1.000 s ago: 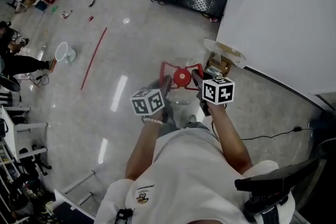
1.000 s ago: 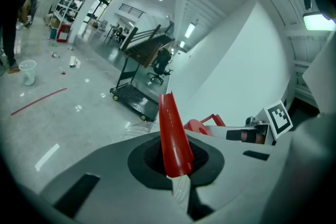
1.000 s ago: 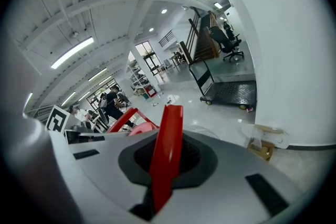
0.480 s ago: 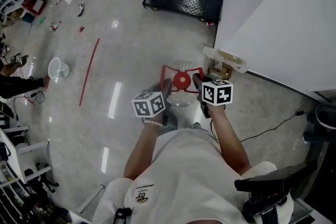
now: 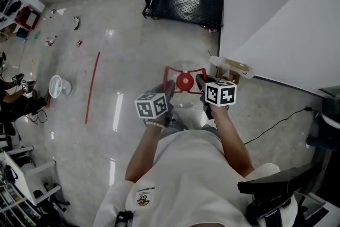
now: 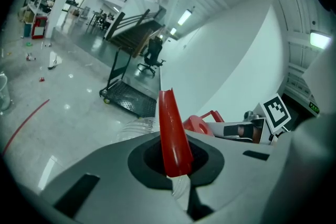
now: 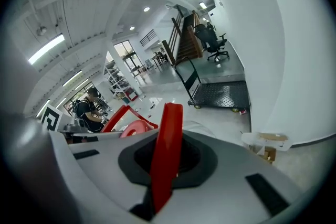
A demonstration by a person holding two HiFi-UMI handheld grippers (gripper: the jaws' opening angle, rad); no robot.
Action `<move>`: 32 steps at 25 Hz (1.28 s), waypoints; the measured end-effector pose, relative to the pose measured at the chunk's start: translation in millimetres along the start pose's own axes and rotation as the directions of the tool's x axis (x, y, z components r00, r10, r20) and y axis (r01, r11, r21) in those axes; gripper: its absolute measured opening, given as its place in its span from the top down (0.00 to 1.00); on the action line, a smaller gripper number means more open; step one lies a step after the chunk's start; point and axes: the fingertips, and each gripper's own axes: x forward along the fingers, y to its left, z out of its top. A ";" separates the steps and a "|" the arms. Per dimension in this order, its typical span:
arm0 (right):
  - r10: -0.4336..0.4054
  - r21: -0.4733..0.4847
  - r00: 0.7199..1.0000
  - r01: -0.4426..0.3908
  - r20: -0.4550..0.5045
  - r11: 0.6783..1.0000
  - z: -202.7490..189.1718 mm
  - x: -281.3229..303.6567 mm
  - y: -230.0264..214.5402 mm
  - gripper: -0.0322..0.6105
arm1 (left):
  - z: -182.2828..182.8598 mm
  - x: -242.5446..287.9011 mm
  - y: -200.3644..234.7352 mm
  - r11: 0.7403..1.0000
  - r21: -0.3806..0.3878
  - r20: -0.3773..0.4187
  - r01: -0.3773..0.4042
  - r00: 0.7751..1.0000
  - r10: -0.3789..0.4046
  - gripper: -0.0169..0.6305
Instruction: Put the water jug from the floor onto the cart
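Glossy floor (image 5: 133,61); left gripper (image 5: 168,86) and right gripper (image 5: 198,81) clamped on handle (image 5: 175,69) of water jug (image 5: 183,102); cart (image 5: 186,5) ahead.

— Where is the water jug (image 5: 184,84)?
— It is off the floor and upright, a clear body with a red cap (a red handle frame crosses it).
— And the cart (image 5: 183,3)?
— Black and flat, handle upright, beside the white wall, well apart from the jug.

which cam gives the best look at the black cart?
Head view: the cart is seen from above, with most of its studded deck and its upright push handle. Left gripper view shows it small, at a low side-on angle; right gripper view shows deck and handle, small and distorted.
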 end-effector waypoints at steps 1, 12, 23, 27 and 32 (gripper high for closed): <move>-0.005 -0.004 1.000 0.005 0.004 1.000 4.8 5.8 3.6 0.91 | 4.5 -0.2 5.2 1.000 0.001 -0.003 0.007 1.000 -0.007 0.97; -0.020 -0.054 1.000 0.021 0.010 0.998 49.0 50.9 26.7 0.91 | 52.7 5.3 42.4 1.000 -0.005 0.013 0.029 0.999 -0.029 0.97; 0.010 -0.025 1.000 -0.010 0.007 1.000 108.0 126.3 -2.8 0.91 | 111.2 68.9 89.5 1.000 -0.008 -0.014 0.002 1.000 -0.002 0.97; 0.009 -0.014 1.000 -0.009 0.000 1.000 139.3 150.2 -25.9 0.91 | 141.3 102.9 99.6 1.000 -0.007 -0.028 -0.005 1.000 0.005 0.97; 0.013 -0.012 1.000 -0.013 -0.002 1.000 180.0 180.4 -52.8 0.91 | 178.3 143.4 114.0 1.000 -0.005 -0.039 -0.015 0.999 0.015 0.97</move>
